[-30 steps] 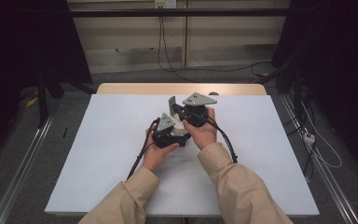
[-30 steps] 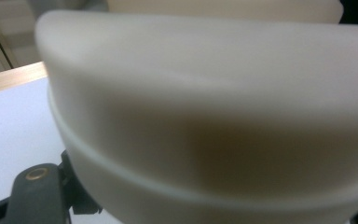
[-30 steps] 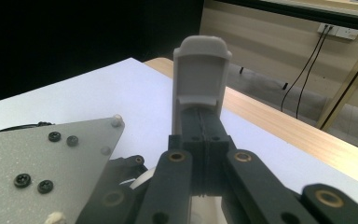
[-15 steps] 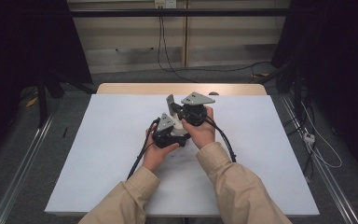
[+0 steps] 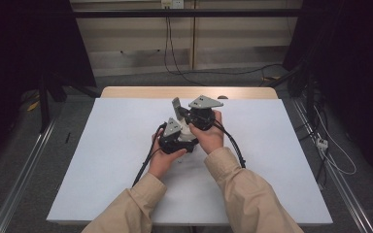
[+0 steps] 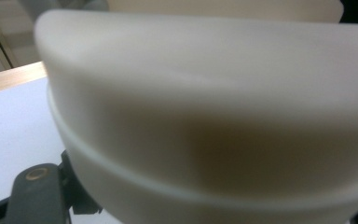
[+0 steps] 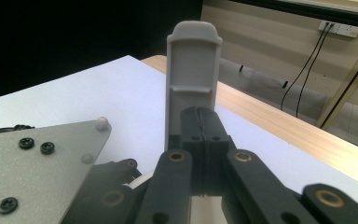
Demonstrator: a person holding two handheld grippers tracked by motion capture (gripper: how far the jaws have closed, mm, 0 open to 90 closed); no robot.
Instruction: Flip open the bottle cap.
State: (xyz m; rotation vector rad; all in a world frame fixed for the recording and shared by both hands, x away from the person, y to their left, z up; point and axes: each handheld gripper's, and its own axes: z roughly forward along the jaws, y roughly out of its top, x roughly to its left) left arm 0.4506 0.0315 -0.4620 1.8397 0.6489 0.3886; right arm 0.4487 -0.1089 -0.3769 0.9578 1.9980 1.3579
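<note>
A pale grey-white plastic piece (image 5: 176, 108) stands upright over the middle of the white table (image 5: 102, 160). My left gripper (image 5: 177, 121) is shut on its lower end. In the left gripper view the piece (image 6: 205, 116) looms very close and blurred, with one black finger (image 6: 35, 196) beside it at the lower left. My right gripper (image 7: 204, 123) has its two jaws pressed together with nothing between them. The piece (image 7: 193, 79) rises just beyond their tips, and whether they touch it I cannot tell. In the high view the right gripper (image 5: 190, 114) sits close against the left one.
Black cables (image 5: 235, 148) trail from both grippers toward the table's near edge. A bare wooden strip (image 5: 184, 92) runs along the table's far edge. Metal rails (image 5: 19, 179) lie on the floor on either side, and loose wires (image 5: 335, 160) lie on the floor at the right.
</note>
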